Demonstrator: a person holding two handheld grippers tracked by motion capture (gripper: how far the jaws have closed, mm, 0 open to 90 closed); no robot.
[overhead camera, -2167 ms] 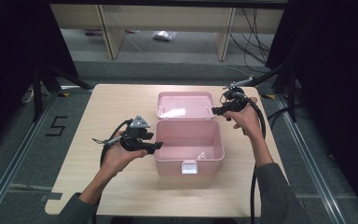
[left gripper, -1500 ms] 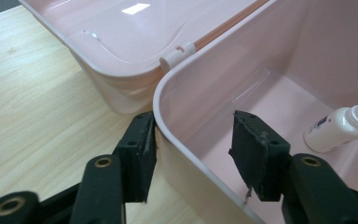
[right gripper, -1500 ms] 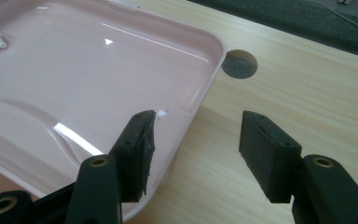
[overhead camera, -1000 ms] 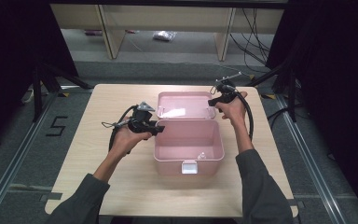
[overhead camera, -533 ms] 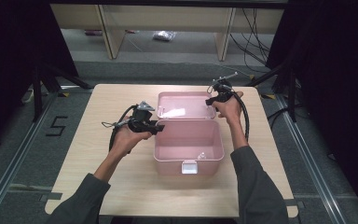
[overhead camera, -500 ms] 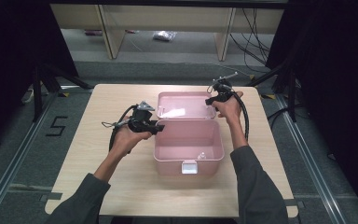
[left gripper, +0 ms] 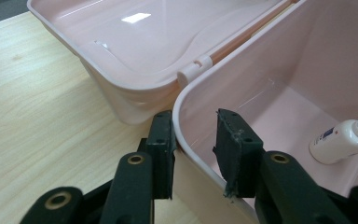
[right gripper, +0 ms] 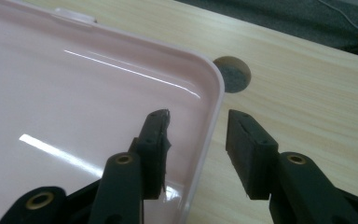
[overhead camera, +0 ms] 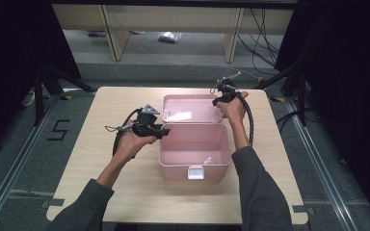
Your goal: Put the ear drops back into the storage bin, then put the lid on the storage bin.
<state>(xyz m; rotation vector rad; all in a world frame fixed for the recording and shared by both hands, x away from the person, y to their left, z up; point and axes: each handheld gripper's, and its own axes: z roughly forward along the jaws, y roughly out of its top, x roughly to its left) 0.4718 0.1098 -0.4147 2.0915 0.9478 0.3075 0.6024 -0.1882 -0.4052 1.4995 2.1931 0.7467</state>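
An open pink plastic box (overhead camera: 171,161) stands mid-table, its lid (overhead camera: 192,109) laid back flat behind it. A small white bottle (left gripper: 340,140) lies on the box floor (overhead camera: 208,161). My left gripper (overhead camera: 153,129) is at the box's rear left corner. In the left gripper view it (left gripper: 193,126) is open and straddles the box wall (left gripper: 179,107), one jaw outside and one inside. My right gripper (overhead camera: 223,91) is at the lid's far right corner. In the right gripper view it (right gripper: 196,126) is open astride the lid rim (right gripper: 212,121).
The wooden table (overhead camera: 125,101) has a round cable hole (right gripper: 233,74) just beyond the lid's corner. A white latch (overhead camera: 195,172) hangs on the box front. Dark stands and cables surround the table; shelving stands behind it.
Both grippers moved toward the far side of the table. The left went from the box's left side to its rear corner; the right shifted onto the lid's corner. Little has moved in the last half second.
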